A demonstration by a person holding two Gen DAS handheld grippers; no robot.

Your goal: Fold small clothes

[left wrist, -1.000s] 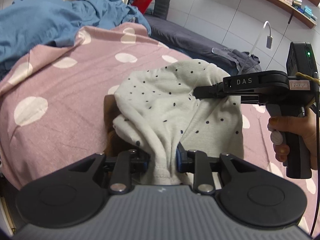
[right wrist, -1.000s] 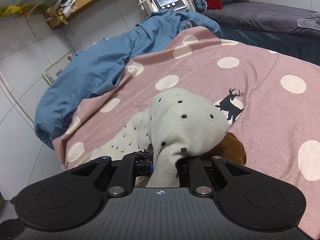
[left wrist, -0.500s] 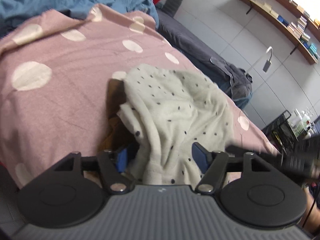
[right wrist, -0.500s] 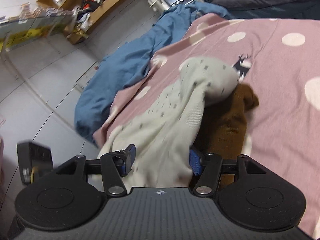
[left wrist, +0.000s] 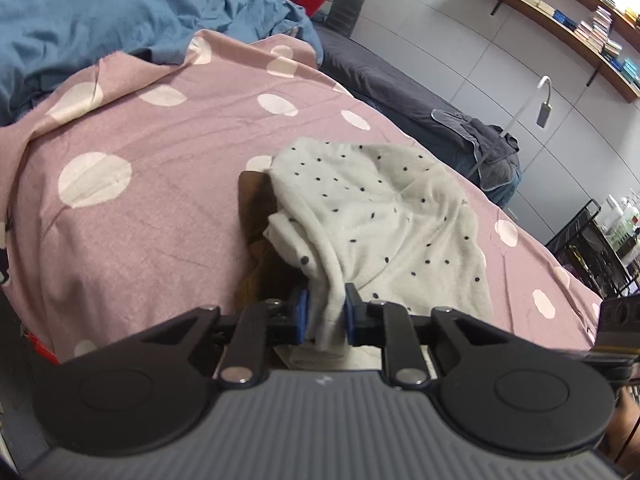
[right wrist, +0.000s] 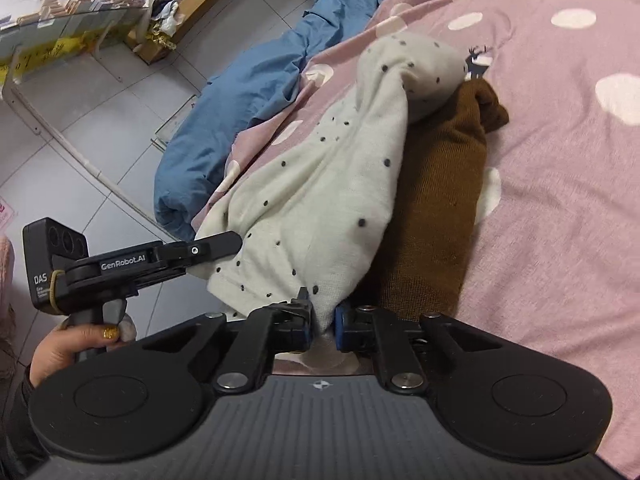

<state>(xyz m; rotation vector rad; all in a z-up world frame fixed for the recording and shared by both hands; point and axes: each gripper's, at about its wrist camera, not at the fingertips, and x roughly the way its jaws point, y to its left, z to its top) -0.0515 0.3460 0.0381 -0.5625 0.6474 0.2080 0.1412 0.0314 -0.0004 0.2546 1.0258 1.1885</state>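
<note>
— Currently, where is the garment?
— The cream dotted garment (left wrist: 376, 216) lies bunched on the pink spotted bedspread (left wrist: 152, 184), partly over a brown garment (right wrist: 436, 208).
— Tool status?
— Left tool (left wrist: 325, 314): closed on a fold of its near edge. Right tool (right wrist: 323, 322): likewise clamped on the garment's hem.

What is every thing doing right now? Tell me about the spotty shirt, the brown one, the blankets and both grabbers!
Spotty cream garment: crumpled, pinched at two edges.
Brown garment: lying partly under the spotty one.
Pink dotted blanket: spread flat.
Blue blanket: bunched up.
Left gripper: shut on cloth.
Right gripper: shut on cloth.
</note>
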